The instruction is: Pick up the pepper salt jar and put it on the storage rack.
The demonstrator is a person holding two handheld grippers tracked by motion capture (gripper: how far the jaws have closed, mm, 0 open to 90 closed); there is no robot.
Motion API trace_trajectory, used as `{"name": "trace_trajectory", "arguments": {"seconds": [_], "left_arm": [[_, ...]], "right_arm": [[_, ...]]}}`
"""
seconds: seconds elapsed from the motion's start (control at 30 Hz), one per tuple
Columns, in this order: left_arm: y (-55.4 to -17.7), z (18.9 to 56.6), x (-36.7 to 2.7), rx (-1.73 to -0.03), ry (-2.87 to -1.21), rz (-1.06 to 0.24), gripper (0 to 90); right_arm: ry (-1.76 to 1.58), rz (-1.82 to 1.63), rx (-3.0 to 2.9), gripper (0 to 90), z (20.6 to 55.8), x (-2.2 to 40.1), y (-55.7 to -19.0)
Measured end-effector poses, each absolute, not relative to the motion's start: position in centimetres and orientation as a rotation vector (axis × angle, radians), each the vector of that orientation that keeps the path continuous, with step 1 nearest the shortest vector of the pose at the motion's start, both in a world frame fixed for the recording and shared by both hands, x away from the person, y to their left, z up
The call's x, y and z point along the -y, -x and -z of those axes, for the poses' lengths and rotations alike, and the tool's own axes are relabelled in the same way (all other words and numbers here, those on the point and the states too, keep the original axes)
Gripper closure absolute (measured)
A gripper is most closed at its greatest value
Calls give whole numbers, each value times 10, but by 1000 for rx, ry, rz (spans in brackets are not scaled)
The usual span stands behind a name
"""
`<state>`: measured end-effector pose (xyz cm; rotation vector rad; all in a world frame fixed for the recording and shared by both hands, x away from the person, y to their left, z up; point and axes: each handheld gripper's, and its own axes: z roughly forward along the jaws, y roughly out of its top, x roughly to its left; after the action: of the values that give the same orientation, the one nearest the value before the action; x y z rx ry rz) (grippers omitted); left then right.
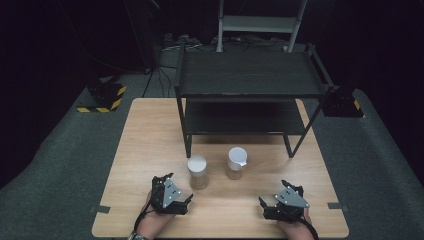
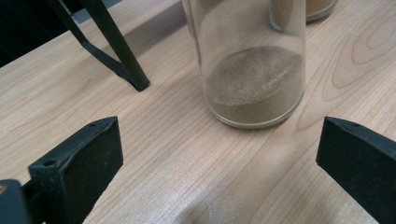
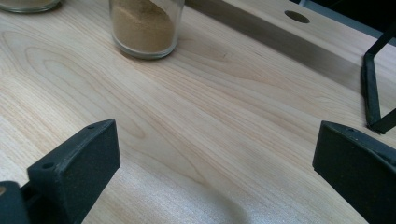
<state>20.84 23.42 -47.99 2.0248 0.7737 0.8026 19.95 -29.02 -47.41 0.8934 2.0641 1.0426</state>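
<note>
Two glass jars with white lids stand on the wooden table (image 1: 150, 150) in front of the rack. The left jar (image 1: 197, 172) holds a low layer of brown powder (image 2: 254, 86). The right jar (image 1: 237, 162) holds tan powder (image 3: 146, 25). My left gripper (image 1: 179, 187) lies just left of and below the left jar, and it is open. In the left gripper view that jar (image 2: 252, 60) stands ahead of the left gripper (image 2: 219, 158), beyond the jaw tips and untouched. My right gripper (image 1: 273, 191) is open and empty at the table's lower right (image 3: 217, 163), well short of the right jar.
A black two-tier rack (image 1: 247, 80) takes up the back half of the table; its legs (image 2: 116, 51) (image 3: 373, 93) stand near the jars. The table has a round hole (image 3: 297, 17). A yellow-and-black block (image 1: 102, 97) sits on the floor at the left.
</note>
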Motion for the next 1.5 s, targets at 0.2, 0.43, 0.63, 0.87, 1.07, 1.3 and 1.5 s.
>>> {"name": "trace_trajectory", "arguments": {"seconds": [0.2, 0.43, 0.63, 0.87, 1.07, 1.3, 1.5], "left_arm": [[-208, 480, -230, -765, -2039, -822, 9], [-210, 479, -230, -775, -2036, -810, 9], [-210, 479, -228, -757, -2050, -819, 8], [-210, 480, -233, -761, -2032, -804, 7], [-208, 481, -233, -754, -2027, -809, 8], [-208, 482, -239, -778, -1994, -793, 7], [-205, 479, -244, -775, -1963, -784, 7]], "right_arm": [[-915, -1041, -2051, 0, 474, 289, -199], [-901, -1040, -2064, 0, 474, 290, -200], [-914, -1040, -2067, 0, 473, 290, -202], [-918, -1020, -2077, 0, 471, 287, -203], [-925, -1021, -2084, 0, 470, 288, -205], [-923, -1026, -2084, 0, 471, 289, -204], [-923, -1031, -2079, 0, 471, 289, -204]]}}
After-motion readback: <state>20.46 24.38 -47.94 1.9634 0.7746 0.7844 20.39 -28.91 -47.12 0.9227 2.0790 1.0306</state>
